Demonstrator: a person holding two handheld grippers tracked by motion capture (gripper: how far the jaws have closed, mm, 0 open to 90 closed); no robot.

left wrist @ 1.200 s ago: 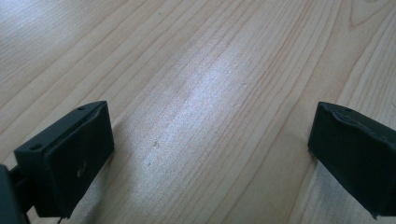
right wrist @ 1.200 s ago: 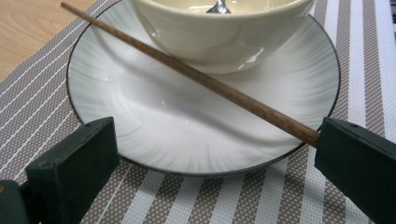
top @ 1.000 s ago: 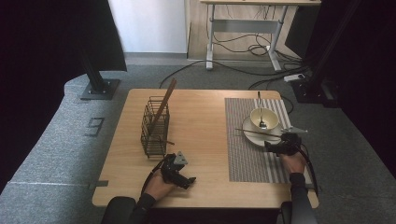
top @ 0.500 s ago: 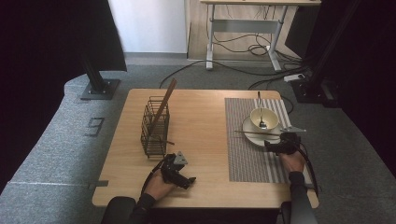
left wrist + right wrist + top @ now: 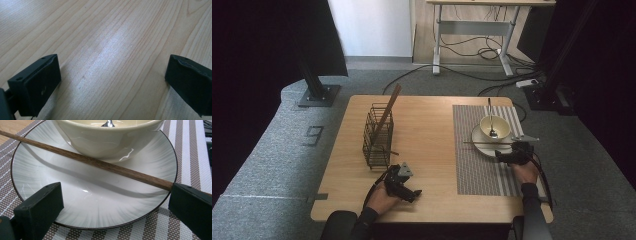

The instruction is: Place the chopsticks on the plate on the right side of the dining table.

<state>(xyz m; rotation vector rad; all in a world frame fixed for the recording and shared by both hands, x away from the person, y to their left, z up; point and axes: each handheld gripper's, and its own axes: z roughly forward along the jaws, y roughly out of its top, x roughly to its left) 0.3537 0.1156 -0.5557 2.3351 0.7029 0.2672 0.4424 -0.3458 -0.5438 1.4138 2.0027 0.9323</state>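
Observation:
A dark wooden chopstick (image 5: 484, 143) (image 5: 100, 164) lies across the white plate (image 5: 477, 135) (image 5: 75, 202), in front of the cream bowl (image 5: 494, 125) (image 5: 107, 140) that holds a metal spoon (image 5: 490, 115) (image 5: 108, 123). My right gripper (image 5: 506, 152) (image 5: 112, 205) is open at the plate's near right edge, its jaws wide apart. The chopstick's end passes behind the right-hand jaw. My left gripper (image 5: 409, 189) (image 5: 112, 82) is open over bare wood near the table's front edge, holding nothing. A second chopstick (image 5: 389, 107) leans in a wire basket (image 5: 377, 135).
Plate and bowl sit on a striped placemat (image 5: 472, 170) (image 5: 175, 225) on the right half of the wooden table (image 5: 427, 130). The basket stands left of centre. Beyond the table are a desk frame, cables and black stands on the grey floor.
The chopstick has shifted left and now lies level across the plate. My right gripper has edged slightly left. The left gripper has not moved.

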